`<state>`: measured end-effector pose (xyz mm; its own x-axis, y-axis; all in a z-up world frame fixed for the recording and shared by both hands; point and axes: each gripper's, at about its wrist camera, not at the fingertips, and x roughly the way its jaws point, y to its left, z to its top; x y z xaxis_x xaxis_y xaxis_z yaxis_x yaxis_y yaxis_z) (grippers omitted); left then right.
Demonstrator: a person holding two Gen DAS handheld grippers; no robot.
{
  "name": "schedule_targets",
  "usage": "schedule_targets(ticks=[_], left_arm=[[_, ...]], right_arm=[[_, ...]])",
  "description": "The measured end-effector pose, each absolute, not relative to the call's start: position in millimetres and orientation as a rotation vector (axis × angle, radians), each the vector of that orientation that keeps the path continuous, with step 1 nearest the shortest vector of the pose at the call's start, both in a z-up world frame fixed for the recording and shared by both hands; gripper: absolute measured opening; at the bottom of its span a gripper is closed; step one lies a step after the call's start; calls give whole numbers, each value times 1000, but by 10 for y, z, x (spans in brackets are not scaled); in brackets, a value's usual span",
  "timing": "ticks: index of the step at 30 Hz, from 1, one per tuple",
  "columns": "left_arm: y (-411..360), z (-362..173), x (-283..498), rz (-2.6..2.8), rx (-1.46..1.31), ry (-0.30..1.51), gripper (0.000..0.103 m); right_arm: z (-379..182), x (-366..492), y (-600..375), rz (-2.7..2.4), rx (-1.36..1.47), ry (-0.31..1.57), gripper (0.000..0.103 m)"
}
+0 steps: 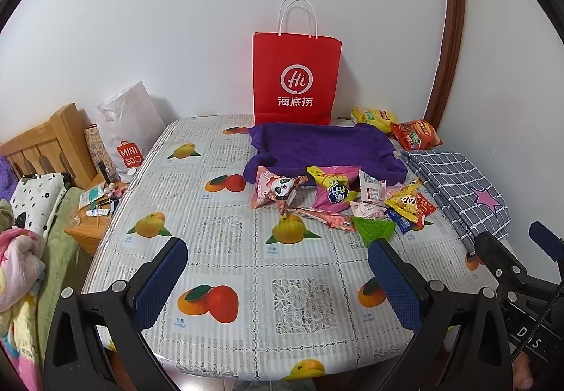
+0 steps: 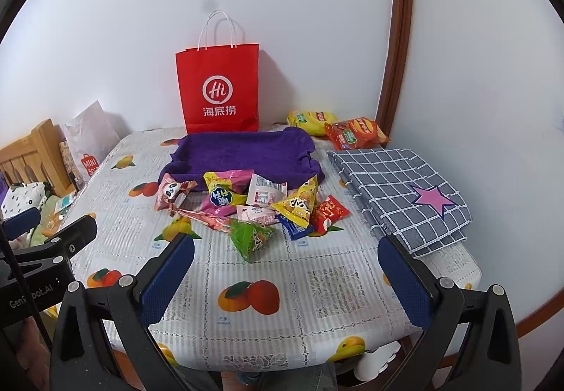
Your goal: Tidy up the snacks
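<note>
Nothing looked sorted yet. The snack packets (image 2: 253, 211) lay in a loose heap near the middle of the table (image 2: 299, 289), spilling against the front edge of the purple cloth tray (image 2: 243, 151), which was bare inside as far as I could see. A pink panda packet (image 1: 273, 190) sat at the left of the heap, a green triangular packet (image 2: 248, 237) nearest the person, a red packet (image 2: 329, 211) at the right. Two larger bags, a yellow chip bag (image 2: 310, 119) and a red chip bag (image 2: 356, 134), rested apart by the back corner, near the red paper bag (image 2: 220, 88) standing against the wall. A folded checked cloth (image 2: 402, 193) lay to the right.

The left gripper (image 1: 278, 271) hung over the near table with its jaws wide apart, holding nothing. The right gripper (image 2: 287, 267) was likewise spread and empty, short of the green packet. By my reckoning the whole job remained: every packet in the heap had to be picked up and put away, probably into the tray or the bag.
</note>
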<state>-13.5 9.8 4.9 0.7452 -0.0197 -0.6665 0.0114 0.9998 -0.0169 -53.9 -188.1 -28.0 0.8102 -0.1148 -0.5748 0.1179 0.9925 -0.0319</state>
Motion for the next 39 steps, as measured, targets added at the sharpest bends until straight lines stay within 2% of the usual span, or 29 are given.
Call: schedule_targets(ticks=[39], left_arm=[[33, 62, -183, -27, -15, 723, 103]], right_arm=[[-250, -604, -1900, -133, 15, 600, 102]])
